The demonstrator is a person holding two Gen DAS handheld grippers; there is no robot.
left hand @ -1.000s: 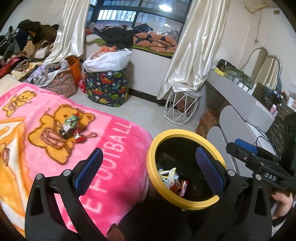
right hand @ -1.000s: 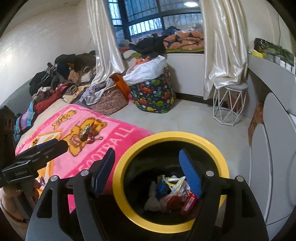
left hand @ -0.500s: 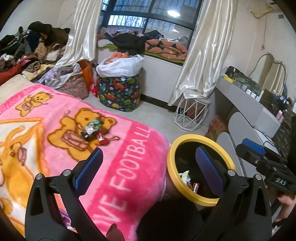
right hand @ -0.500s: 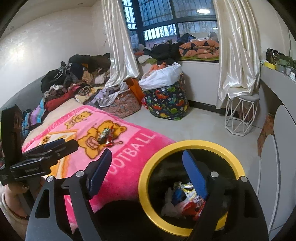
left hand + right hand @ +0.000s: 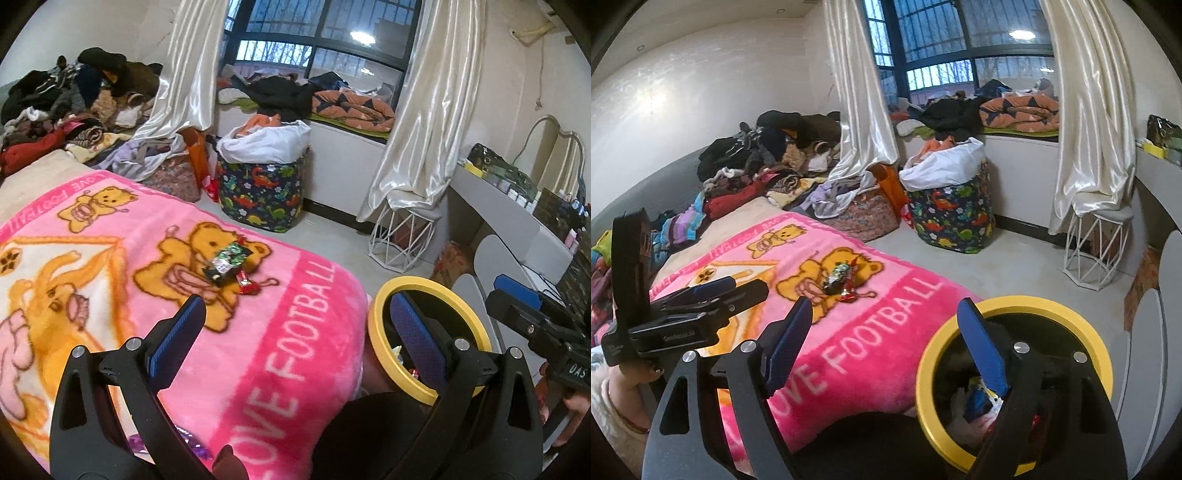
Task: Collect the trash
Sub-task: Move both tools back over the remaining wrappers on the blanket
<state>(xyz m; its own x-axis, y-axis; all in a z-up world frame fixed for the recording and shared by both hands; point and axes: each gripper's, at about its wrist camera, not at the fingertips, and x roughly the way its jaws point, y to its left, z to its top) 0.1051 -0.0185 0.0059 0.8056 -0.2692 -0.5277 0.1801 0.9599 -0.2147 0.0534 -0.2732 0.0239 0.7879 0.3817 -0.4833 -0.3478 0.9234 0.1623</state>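
While both hang above the bed:
Left hand-held gripper [image 5: 291, 325]: released, nothing between its fingers
Right hand-held gripper [image 5: 886, 328]: released, nothing grasped
Snack wrappers [image 5: 231, 264]: on pink blanket [image 5: 258, 350]
Yellow-rimmed trash bin [image 5: 1100, 354]: beside bed

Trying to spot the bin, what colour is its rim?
Yellow, around a black inside; the trash bin shows best in the right wrist view.
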